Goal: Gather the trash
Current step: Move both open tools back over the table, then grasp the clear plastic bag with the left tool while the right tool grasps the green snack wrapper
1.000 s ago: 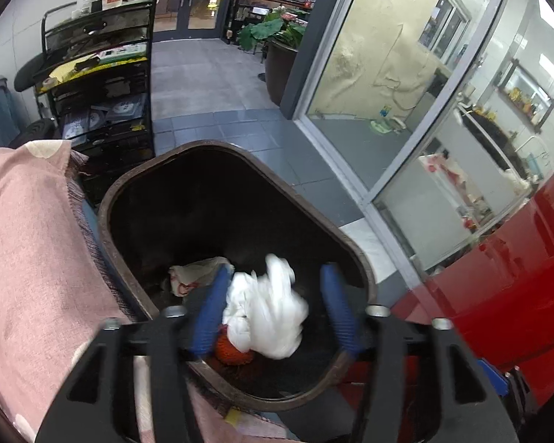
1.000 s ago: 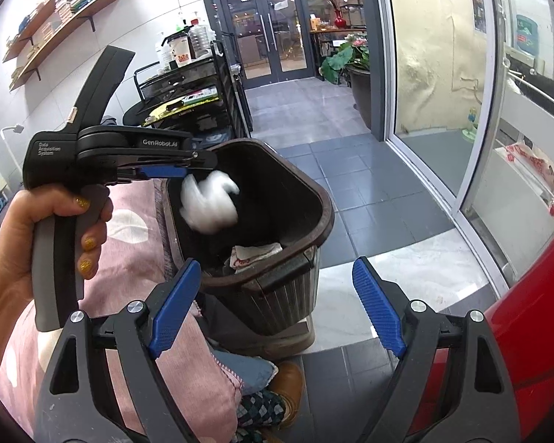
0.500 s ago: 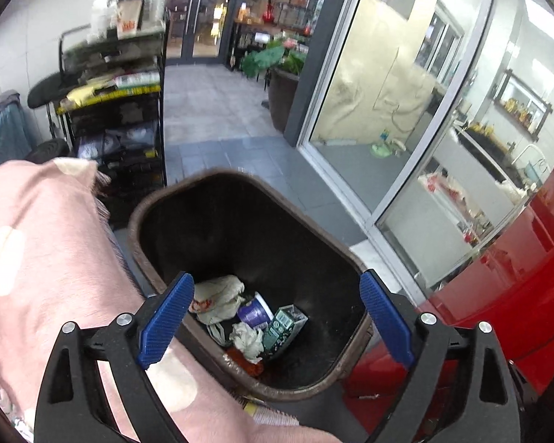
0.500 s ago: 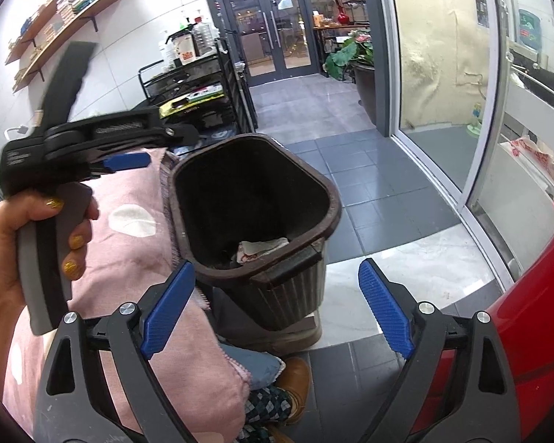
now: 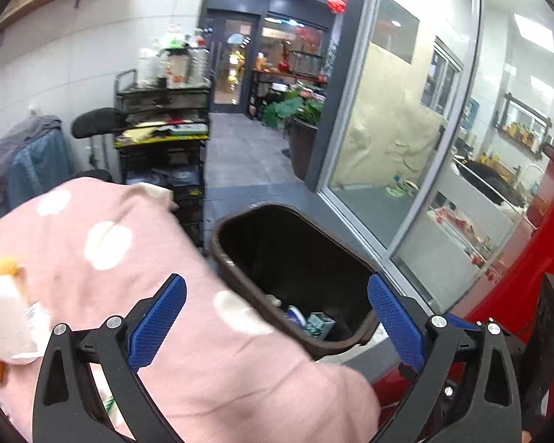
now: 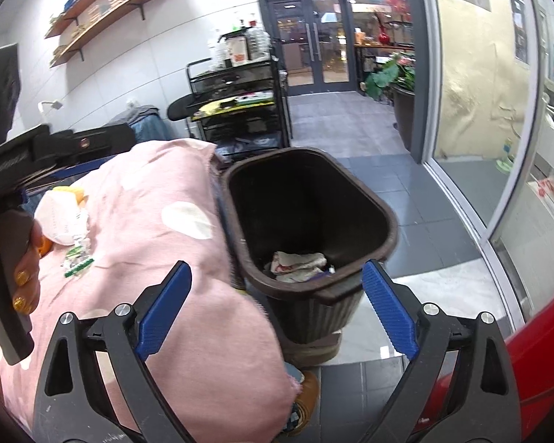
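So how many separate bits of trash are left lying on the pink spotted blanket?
2 that I can make out: a crumpled white paper wrapper and small green-and-white scraps just in front of it. The left gripper and folds may hide more.

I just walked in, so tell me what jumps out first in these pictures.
A dark brown bin stands open mid-frame with crumpled paper at its bottom. Left of it a pink spotted blanket carries more litter. A glossy red surface fills the right edge.

white wad gone from left tool (image 5: pixel 275 319), now wide open, drawn back from bin (image 5: pixel 240 258)
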Demonstrator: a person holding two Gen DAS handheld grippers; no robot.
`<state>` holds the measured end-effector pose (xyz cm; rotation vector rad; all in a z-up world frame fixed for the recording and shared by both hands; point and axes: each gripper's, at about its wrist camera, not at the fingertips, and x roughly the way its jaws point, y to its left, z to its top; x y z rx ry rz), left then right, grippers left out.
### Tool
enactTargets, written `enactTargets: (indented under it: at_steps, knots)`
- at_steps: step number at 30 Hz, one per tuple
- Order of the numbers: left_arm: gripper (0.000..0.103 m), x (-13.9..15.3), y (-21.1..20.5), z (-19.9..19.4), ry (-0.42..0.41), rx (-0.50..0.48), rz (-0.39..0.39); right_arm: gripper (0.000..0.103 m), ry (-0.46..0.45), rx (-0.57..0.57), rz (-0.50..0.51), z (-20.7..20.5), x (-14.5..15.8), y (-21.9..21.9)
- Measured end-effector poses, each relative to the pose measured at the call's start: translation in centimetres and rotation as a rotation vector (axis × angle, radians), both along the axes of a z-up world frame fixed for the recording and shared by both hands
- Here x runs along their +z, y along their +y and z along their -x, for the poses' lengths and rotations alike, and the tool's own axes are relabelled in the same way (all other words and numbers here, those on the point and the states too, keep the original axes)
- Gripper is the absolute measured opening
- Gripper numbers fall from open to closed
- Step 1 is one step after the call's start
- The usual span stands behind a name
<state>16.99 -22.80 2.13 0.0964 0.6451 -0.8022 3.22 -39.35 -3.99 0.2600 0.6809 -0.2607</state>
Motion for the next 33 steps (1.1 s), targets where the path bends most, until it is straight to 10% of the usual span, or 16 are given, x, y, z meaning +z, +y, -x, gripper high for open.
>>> enactTargets:
  at_steps: [17,33]
  knots:
    - [0.097,0.4,14.4,0.6,-0.119,0.317,-0.023,0.093,0.005,0.315,-0.023,-6.0,1.4,10.6]
    - [0.097,-3.6,32.8,0.0,-0.010,0.742,-0.050,0.093,0.124,0.660,-0.037,-12.0,0.4,23.4]
